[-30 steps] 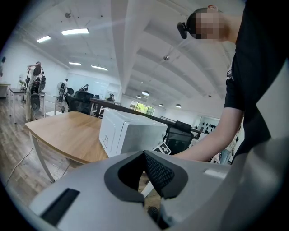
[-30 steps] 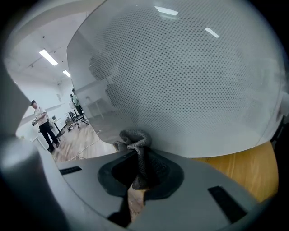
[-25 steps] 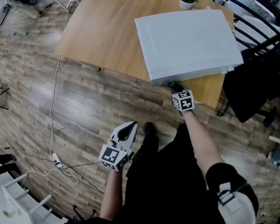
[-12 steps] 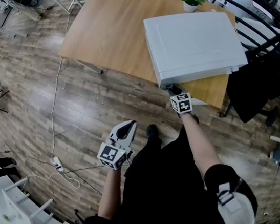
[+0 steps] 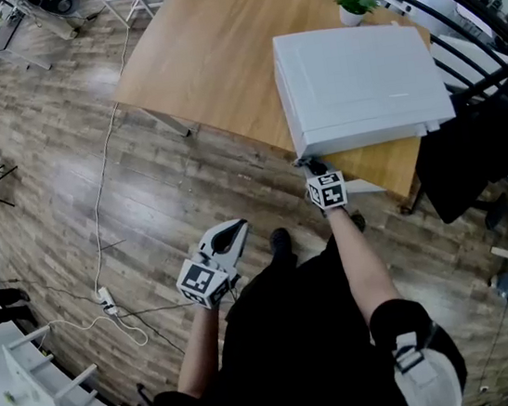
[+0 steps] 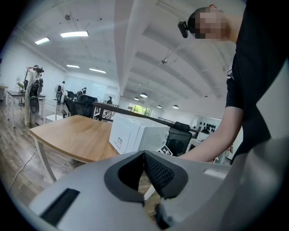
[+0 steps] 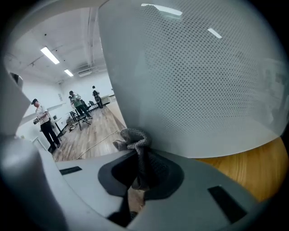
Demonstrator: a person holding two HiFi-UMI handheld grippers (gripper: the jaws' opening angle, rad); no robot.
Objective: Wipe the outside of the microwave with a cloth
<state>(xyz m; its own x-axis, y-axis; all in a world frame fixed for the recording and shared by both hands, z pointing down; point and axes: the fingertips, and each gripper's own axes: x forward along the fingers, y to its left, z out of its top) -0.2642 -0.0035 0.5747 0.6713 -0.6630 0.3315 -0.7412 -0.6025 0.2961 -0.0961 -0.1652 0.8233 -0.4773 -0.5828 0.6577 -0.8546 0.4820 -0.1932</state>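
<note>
A white microwave (image 5: 355, 85) stands on the wooden table (image 5: 205, 54), near its front right edge. My right gripper (image 5: 309, 163) is shut on a grey cloth (image 7: 133, 140) and holds it against the lower left corner of the microwave's near face (image 7: 198, 76). In the right gripper view that perforated face fills most of the picture. My left gripper (image 5: 232, 236) hangs low over the floor beside the person's body, shut with nothing between its jaws. The microwave (image 6: 135, 133) shows ahead in the left gripper view, apart from it.
A small potted plant (image 5: 354, 0) sits behind the microwave. A black chair (image 5: 477, 152) stands at the table's right. A white cable and power strip (image 5: 104, 293) lie on the wood floor at the left. White shelving (image 5: 34, 369) is at the lower left.
The right gripper with the cloth has slid leftward along the microwave's lower front to its left corner. The left gripper has stayed put.
</note>
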